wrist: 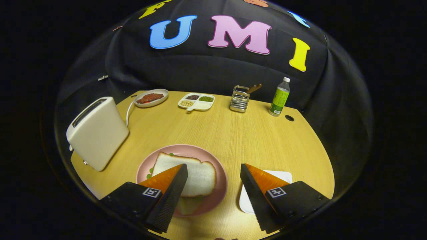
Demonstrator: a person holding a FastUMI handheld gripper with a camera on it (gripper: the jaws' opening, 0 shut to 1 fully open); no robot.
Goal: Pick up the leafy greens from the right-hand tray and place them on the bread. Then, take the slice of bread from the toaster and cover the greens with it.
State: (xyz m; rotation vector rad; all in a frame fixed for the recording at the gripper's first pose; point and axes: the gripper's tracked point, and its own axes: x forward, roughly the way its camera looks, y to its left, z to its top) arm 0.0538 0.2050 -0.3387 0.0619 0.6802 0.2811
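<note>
A pink plate (218, 166) lies on the wooden table just ahead of my left finger. On it rests a white bread slice (196, 175), with bits of leafy greens (149, 174) peeking out from under its left and far edges. Another bread slice (188, 205) shows under its near edge. My gripper (213, 180) is open, with nothing between its fingers. The left fingertip overlaps the near left part of the top slice in the view. A white tray (283, 175) lies behind my right finger. The cream toaster (98, 131) stands left of the plate.
Along the back of the table stand a plate with a red meat piece (150, 98), a divided dish of beans (196, 101), a metal utensil holder (240, 98) and a green bottle (280, 97). A cable hole (289, 118) lies near the bottle.
</note>
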